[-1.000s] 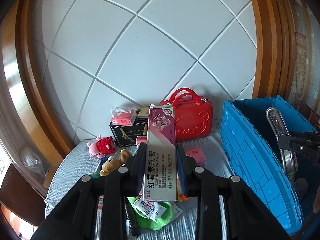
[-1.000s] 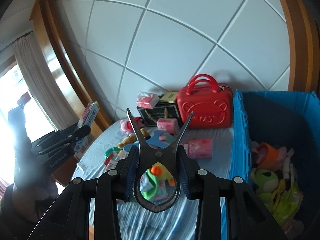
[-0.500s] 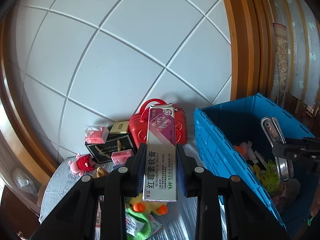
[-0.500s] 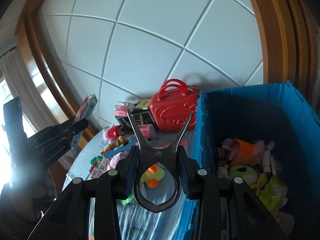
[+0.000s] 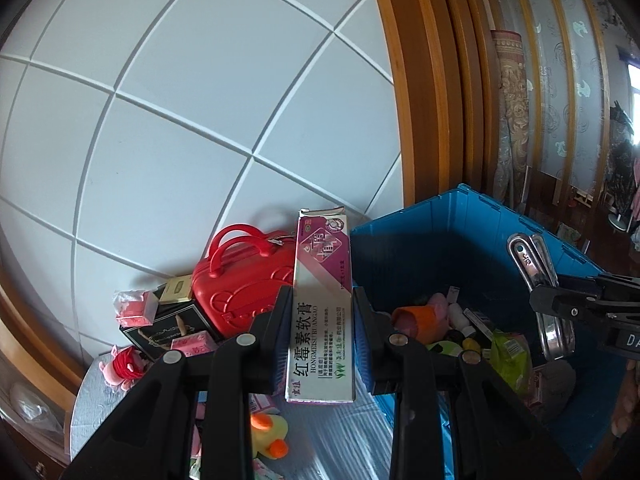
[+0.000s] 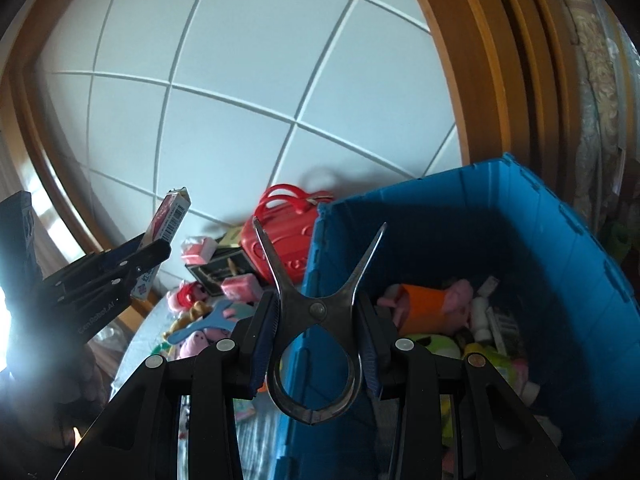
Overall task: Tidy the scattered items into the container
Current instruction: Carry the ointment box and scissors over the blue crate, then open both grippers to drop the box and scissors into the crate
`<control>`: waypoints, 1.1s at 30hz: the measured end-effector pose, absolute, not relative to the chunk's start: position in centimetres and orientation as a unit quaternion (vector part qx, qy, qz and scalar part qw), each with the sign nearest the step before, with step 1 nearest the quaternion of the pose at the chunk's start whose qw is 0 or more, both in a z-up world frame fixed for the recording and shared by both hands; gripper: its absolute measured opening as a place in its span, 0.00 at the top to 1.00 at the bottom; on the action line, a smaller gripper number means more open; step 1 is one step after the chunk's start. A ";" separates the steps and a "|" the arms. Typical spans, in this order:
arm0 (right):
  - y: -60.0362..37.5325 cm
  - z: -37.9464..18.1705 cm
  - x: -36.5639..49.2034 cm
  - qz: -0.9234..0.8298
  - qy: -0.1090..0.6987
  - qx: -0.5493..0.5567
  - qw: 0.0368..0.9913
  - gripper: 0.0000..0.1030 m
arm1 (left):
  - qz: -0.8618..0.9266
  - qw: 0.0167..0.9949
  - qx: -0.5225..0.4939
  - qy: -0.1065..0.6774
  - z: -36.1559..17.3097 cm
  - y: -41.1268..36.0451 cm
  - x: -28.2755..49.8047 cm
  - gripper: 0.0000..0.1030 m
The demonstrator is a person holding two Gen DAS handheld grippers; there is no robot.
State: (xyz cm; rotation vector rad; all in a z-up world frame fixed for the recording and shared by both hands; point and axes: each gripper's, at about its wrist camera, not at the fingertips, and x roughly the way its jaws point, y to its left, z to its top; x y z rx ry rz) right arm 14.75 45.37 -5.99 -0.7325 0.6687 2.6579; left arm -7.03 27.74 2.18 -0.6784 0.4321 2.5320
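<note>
Now, left wrist view: the left gripper (image 5: 322, 322), clamped on a box (image 5: 322, 312), has swung toward the blue bin (image 5: 460, 216). Right wrist view: the right gripper (image 6: 316, 330), clamping metal tongs (image 6: 316, 320), has moved over the bin; release seems near.

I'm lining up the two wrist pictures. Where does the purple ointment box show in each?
Left wrist: the ointment box stands centre frame, clamped upright between the left gripper fingers.
Right wrist: the same box pokes up at far left.
Shared landmark: the red handbag, left of the blue bin.
</note>
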 end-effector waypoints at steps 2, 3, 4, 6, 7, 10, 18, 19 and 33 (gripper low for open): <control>46.2 -6.1 15.7 0.924 0.235 -0.252 0.166 0.64 | 0.920 0.248 -0.253 0.165 2.0 29.2 -7.4 0.73; 46.6 -6.1 16.2 0.923 0.237 -0.251 0.172 0.64 | 0.919 0.252 -0.253 0.168 1.9 29.9 -7.5 0.73; 47.0 -6.2 16.6 0.921 0.239 -0.250 0.179 0.64 | 0.918 0.255 -0.251 0.172 1.9 30.7 -7.5 0.73; 47.8 -6.6 17.4 0.917 0.245 -0.250 0.193 0.64 | 0.914 0.264 -0.250 0.181 1.8 32.3 -7.5 0.73; 48.2 -6.9 17.8 0.914 0.247 -0.252 0.199 0.64 | 0.911 0.269 -0.251 0.184 1.7 33.1 -7.5 0.73; 49.1 -7.5 19.1 0.908 0.252 -0.254 0.217 0.64 | 0.905 0.285 -0.251 0.192 1.5 35.4 -7.4 0.73; 51.0 -8.6 22.0 0.895 0.265 -0.252 0.256 0.64 | 0.885 0.328 -0.263 0.198 1.1 40.5 -6.7 0.73; 51.3 -8.8 22.2 0.893 0.266 -0.251 0.260 0.64 | 0.883 0.333 -0.263 0.199 1.0 41.0 -6.6 0.73; 52.8 -8.9 24.5 0.882 0.270 -0.247 0.297 0.63 | 0.869 0.378 -0.272 0.169 1.2 45.1 -7.3 0.72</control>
